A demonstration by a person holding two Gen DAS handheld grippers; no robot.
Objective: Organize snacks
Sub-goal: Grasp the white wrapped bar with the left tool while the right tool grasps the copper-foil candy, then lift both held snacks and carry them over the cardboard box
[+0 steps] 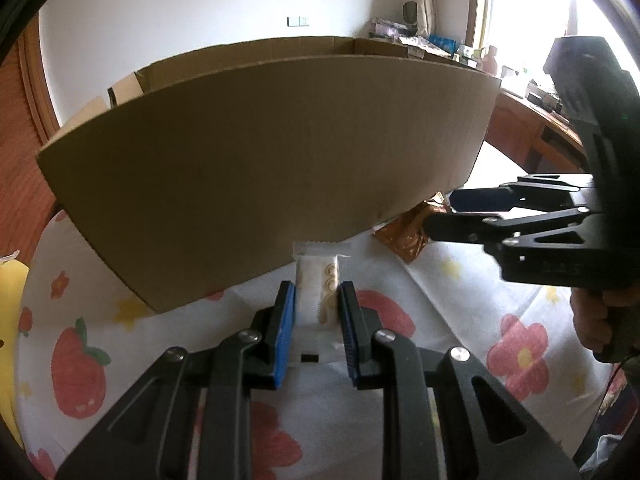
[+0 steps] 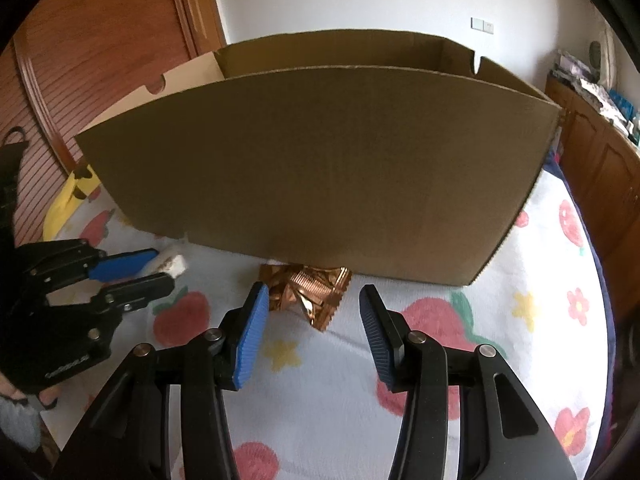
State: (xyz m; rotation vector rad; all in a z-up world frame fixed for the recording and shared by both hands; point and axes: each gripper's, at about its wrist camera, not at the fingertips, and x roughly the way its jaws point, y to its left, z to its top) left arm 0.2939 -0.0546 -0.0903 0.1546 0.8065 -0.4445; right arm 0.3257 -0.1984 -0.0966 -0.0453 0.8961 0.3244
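Left claw (image 1: 316, 320) pinches the white biscuit packet (image 1: 320, 280) between its blue pads, right at the foot of the cardboard box (image 1: 260, 168) on the strawberry-print sheet (image 1: 460, 320). Right claw (image 2: 310, 336) hangs spread wide, just short of the crumpled gold foil wrapper (image 2: 308, 292), which lies against the box's near wall.

On the flower-printed cloth (image 2: 520, 280) there are one open cardboard box (image 2: 320, 168), two snack packets, one white (image 1: 318, 292) and one copper foil (image 2: 308, 294), and two black grippers with blue pads.
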